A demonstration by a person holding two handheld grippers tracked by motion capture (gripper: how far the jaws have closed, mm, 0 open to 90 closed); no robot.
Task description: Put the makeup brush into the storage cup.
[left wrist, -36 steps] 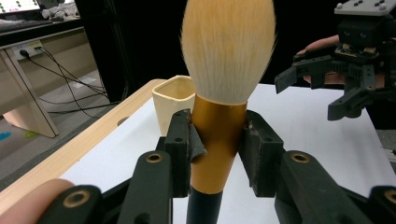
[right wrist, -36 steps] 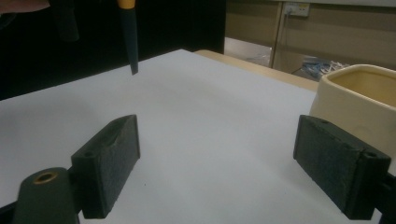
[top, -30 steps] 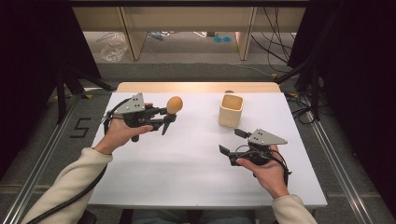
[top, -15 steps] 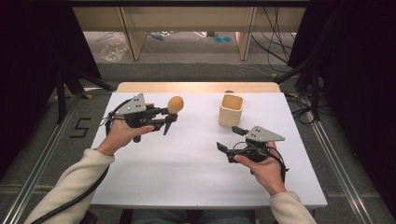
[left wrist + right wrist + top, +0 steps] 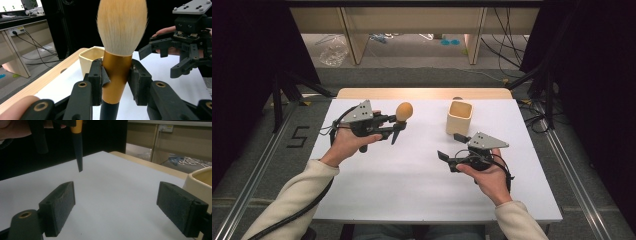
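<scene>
Since the earlier frames the right gripper (image 5: 447,159) has crept slightly leftward; its jaws stand wide apart over the white table sheet (image 5: 412,185), nothing between them. Beyond, the left gripper (image 5: 398,126) clamps the fluffy tan brush with gold ferrule and black tapered handle (image 5: 117,67), upright above the sheet. The left gripper view reveals bristles; the right gripper view shows the handle tip hanging free. Farthest stands the cream square cup (image 5: 460,116).

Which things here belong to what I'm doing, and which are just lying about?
In the job:
- makeup brush, clamped upright in the left gripper
- cream square cup on the white table
- right gripper, jaws open, holding nothing

Lying about:
- clear plastic bag on the floor
- loose cables beyond the table
</scene>
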